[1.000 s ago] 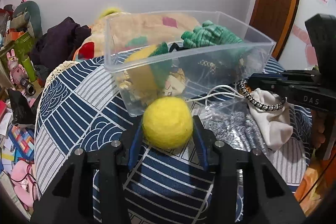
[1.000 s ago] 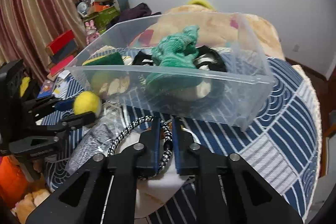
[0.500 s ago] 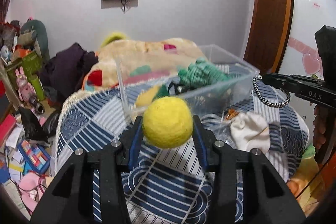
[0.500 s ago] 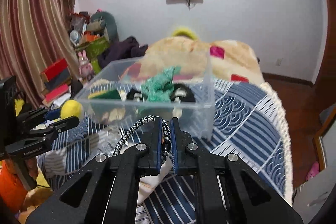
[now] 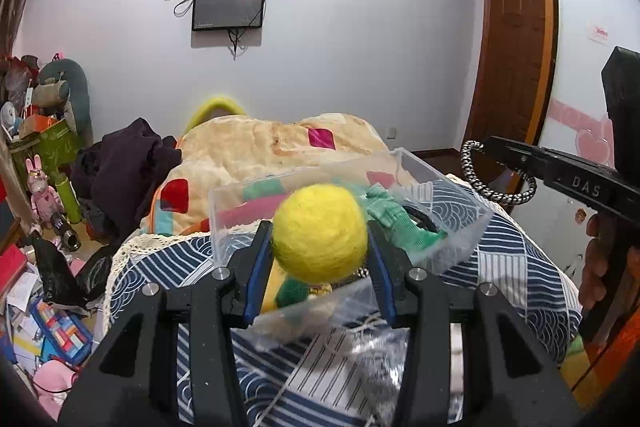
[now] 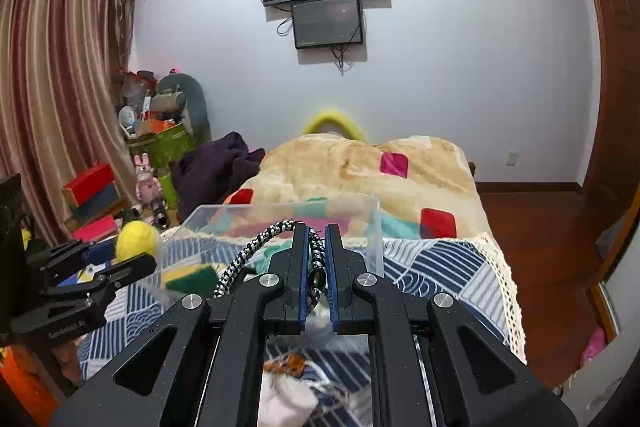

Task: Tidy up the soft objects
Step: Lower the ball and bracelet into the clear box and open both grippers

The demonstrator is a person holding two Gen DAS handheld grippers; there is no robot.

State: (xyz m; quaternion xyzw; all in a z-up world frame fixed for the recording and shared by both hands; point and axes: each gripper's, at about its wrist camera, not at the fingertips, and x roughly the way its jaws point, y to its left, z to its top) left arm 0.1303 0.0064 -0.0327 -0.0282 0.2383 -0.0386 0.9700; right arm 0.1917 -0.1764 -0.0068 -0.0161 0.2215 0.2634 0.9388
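Both grippers have risen from the bed over the last second: the left gripper (image 5: 320,259), closed on the yellow ball (image 5: 320,233), and the right gripper (image 6: 316,267), clamped on the braided cord (image 6: 256,247), now hover near the clear box (image 5: 444,203), likely ready to drop in.

Yellow felt ball (image 5: 320,233); black-and-white braided cord loop (image 6: 256,251). Grippers: black bodies with blue pads, left gripper (image 5: 320,259), right gripper (image 6: 316,267). Clear plastic bin (image 5: 460,203) containing a green knitted glove (image 5: 394,219) and a yellow-and-green sponge (image 6: 190,277). Bedspread (image 6: 440,267): navy and white wave and stripe patches with cream lace edging. Blanket (image 6: 360,163): beige with red, pink and teal squares. Curtain (image 6: 52,87): striped brown-pink.
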